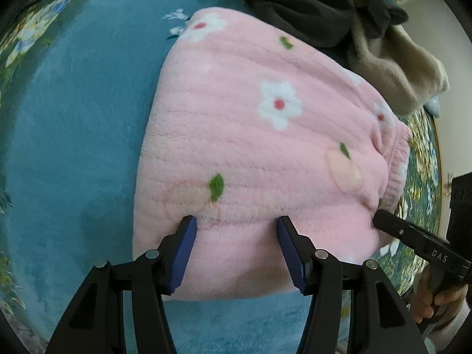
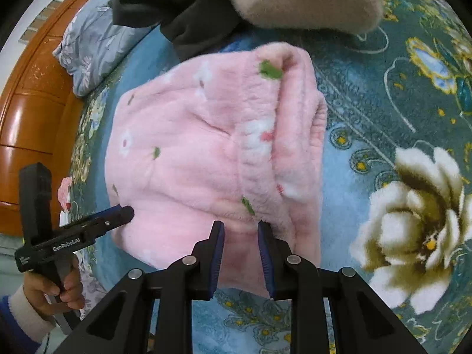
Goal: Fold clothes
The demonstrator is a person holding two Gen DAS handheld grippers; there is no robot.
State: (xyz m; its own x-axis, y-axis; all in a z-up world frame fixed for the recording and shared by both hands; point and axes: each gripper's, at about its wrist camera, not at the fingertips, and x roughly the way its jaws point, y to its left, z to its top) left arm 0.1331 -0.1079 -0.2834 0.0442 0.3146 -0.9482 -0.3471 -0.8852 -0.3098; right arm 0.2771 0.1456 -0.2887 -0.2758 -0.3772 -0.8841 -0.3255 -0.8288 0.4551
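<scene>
A pink fleece garment (image 1: 250, 135) with white flowers and green leaves lies folded on a blue floral blanket (image 1: 76, 118). My left gripper (image 1: 236, 221) is open, its blue pads resting on the garment's near edge. The right gripper's tip also shows at the garment's right side in the left wrist view (image 1: 380, 219). In the right wrist view the garment (image 2: 188, 153) shows its elastic waistband. My right gripper (image 2: 240, 225) is open over the garment's near edge. The left gripper (image 2: 124, 212) touches the garment's left side there.
A dark grey garment (image 1: 309, 3) and a beige fleece garment (image 1: 413, 70) lie piled behind the pink one. A grey floral pillow (image 2: 94, 47) and a wooden headboard (image 2: 32, 103) stand at the left. A large white flower pattern (image 2: 413, 221) marks the blanket at the right.
</scene>
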